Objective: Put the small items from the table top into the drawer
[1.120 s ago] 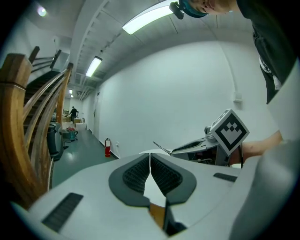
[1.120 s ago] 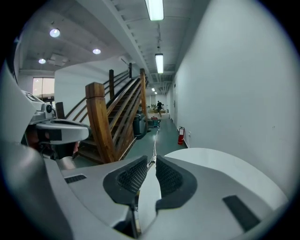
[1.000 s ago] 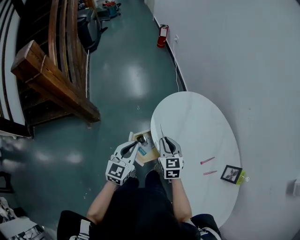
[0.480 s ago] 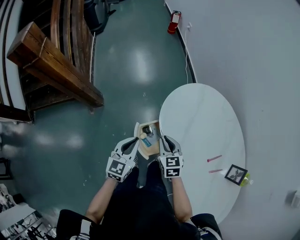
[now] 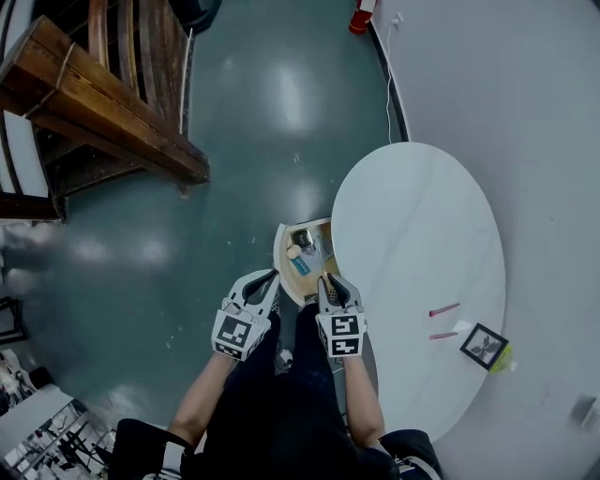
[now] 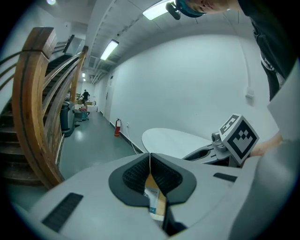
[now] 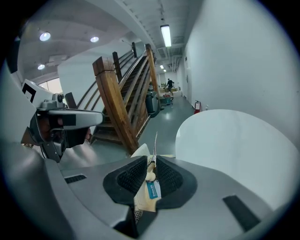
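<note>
The white oval worktop (image 5: 422, 216) runs along the pale wall (image 5: 525, 94). The drawer (image 5: 280, 248) stands pulled out from the curved edge that faces away from the wall. On the drawer's open side the teal floor (image 5: 244, 141) lies bare as far as the wooden staircase (image 5: 103, 103), well apart from the drawer. A red fire extinguisher (image 5: 362, 17) stands by the wall far beyond the drawer.

Inside the drawer lie a blue card (image 5: 300, 265), a small cream round piece (image 5: 293, 251) and a dark metal piece (image 5: 303, 237) at the far end. Across the worktop from the drawer, near the wall, lie two pink sticks (image 5: 443, 308) and a small black-framed picture (image 5: 484, 345).

The left tongs (image 5: 273, 277) hang at the drawer's near end on its floor side, pads pressed together with nothing between them. The right tongs (image 5: 324, 277) hang at the near end on the worktop side, closed on a thin silvery strip (image 7: 154, 143) whose point stands up past the pads.

Set against a second ago, the drawer now sits ahead of both tongs rather than between them. The strip no longer stands out against the worktop in the head view. The sticks and the picture lie where they did.
</note>
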`<move>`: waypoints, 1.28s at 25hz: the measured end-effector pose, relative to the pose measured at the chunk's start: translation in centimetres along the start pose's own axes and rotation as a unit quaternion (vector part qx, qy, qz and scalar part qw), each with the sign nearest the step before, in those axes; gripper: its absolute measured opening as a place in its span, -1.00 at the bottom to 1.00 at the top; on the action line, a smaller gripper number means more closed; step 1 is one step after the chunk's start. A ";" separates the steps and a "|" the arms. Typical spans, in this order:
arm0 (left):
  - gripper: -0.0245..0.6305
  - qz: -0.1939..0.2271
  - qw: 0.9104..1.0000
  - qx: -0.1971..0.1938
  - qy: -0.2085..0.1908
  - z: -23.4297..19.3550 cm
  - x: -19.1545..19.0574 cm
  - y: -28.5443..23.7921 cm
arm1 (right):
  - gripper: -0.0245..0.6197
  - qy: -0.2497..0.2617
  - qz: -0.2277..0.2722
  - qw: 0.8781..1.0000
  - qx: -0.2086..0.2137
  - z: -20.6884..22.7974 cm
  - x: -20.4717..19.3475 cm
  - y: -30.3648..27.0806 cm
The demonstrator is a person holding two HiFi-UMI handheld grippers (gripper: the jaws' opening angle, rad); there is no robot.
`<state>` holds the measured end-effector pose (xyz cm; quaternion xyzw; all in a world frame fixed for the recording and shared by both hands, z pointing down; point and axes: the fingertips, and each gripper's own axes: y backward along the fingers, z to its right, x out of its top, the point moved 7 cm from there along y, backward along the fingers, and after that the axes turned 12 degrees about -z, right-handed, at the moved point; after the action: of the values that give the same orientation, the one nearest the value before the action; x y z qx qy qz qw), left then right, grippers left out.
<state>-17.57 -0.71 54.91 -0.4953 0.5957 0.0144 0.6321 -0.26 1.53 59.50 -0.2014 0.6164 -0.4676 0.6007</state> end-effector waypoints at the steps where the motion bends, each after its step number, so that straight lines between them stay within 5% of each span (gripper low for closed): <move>1: -0.86 -0.004 1.000 -0.001 0.002 -0.1 -0.6 -0.2 | -0.69 0.000 -0.005 1.000 0.000 -0.1 -0.5 -0.5; 14: -0.86 -0.043 0.999 -0.022 0.021 -0.9 -6.5 -3.4 | -0.69 -0.011 -0.049 0.999 0.011 -0.5 -5.4 -6.2; 32: -0.86 -0.042 0.998 -0.019 0.033 -1.8 -7.0 -4.3 | -0.69 0.002 -0.111 0.993 0.025 0.2 -5.9 -15.6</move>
<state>-18.29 -0.03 63.20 -0.5322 0.5944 -0.0175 0.6027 -3.85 -1.25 75.61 -0.2526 0.5791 -0.5472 0.5490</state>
